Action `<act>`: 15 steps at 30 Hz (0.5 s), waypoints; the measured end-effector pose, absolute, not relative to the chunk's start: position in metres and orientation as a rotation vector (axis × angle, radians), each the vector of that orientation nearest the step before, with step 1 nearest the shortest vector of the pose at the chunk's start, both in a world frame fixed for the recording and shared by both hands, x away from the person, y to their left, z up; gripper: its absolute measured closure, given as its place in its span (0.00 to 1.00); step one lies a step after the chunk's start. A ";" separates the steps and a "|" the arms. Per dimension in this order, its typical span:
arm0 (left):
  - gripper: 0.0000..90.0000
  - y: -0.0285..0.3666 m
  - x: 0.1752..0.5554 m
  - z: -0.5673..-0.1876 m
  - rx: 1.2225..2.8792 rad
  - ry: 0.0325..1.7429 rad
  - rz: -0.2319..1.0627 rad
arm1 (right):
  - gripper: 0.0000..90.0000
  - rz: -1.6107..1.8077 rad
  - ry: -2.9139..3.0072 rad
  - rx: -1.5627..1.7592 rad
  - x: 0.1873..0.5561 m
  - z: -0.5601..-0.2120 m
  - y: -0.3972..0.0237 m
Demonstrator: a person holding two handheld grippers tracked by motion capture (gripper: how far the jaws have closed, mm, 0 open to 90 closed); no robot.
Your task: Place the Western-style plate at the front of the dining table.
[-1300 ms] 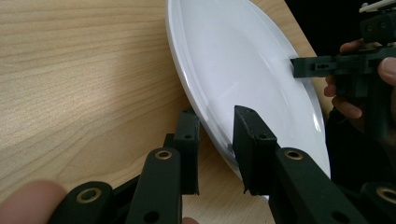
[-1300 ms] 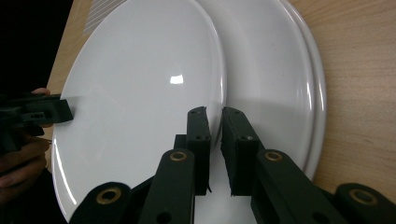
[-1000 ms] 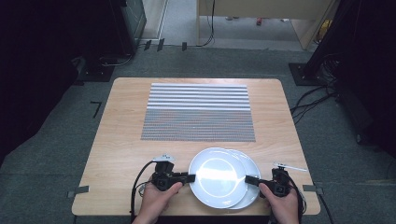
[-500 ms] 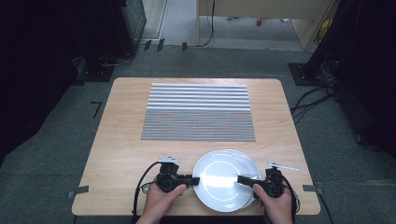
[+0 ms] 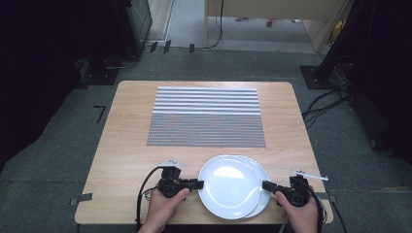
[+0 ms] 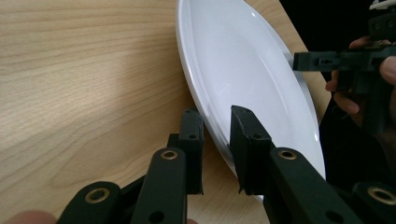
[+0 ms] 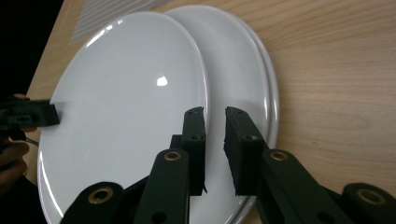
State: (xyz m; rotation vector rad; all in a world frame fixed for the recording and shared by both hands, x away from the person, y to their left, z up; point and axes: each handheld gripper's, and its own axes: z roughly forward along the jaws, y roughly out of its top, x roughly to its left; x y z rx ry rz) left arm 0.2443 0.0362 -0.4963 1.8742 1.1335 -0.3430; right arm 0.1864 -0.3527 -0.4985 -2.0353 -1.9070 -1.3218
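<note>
Near the front edge of the counter [image 5: 121, 145] sit two white plates, one on top of the other. The top plate [image 5: 228, 187] lies a bit to the left of the bottom plate [image 5: 262, 194], so the bottom one peeks out on the right side. The left claw [image 5: 197, 184] is at the left rim of the top plate, and in the left claw view the rim sits in the narrow gap between its two black jaws, which have just been closing; I cannot tell if they press on it yet. The right claw [image 5: 266, 185] is at the right rim, just as near to the plates as the left one. In the right claw view the top plate's edge [image 7: 205, 107] runs into the gap between its jaws, which have just been opening a little and do not look tight on it. So the top plate lies between the two claws, one on each side. Farther back on the counter lies a striped mat [image 5: 206, 116], well apart from the plates
</note>
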 end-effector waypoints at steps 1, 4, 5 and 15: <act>0.84 0.037 0.245 -0.496 1.871 1.137 -0.343 | 0.87 -1.312 -1.915 -2.027 0.187 -0.499 -0.351; 0.85 0.041 0.246 -0.495 1.865 1.141 -0.348 | 0.85 -1.295 -1.931 -2.004 0.188 -0.502 -0.346; 0.85 0.043 0.246 -0.495 1.858 1.141 -0.350 | 0.85 -1.293 -1.930 -1.994 0.189 -0.503 -0.344; 0.85 0.055 0.248 -0.495 1.822 1.167 -0.360 | 0.85 -1.304 -1.867 -1.938 0.190 -0.506 -0.342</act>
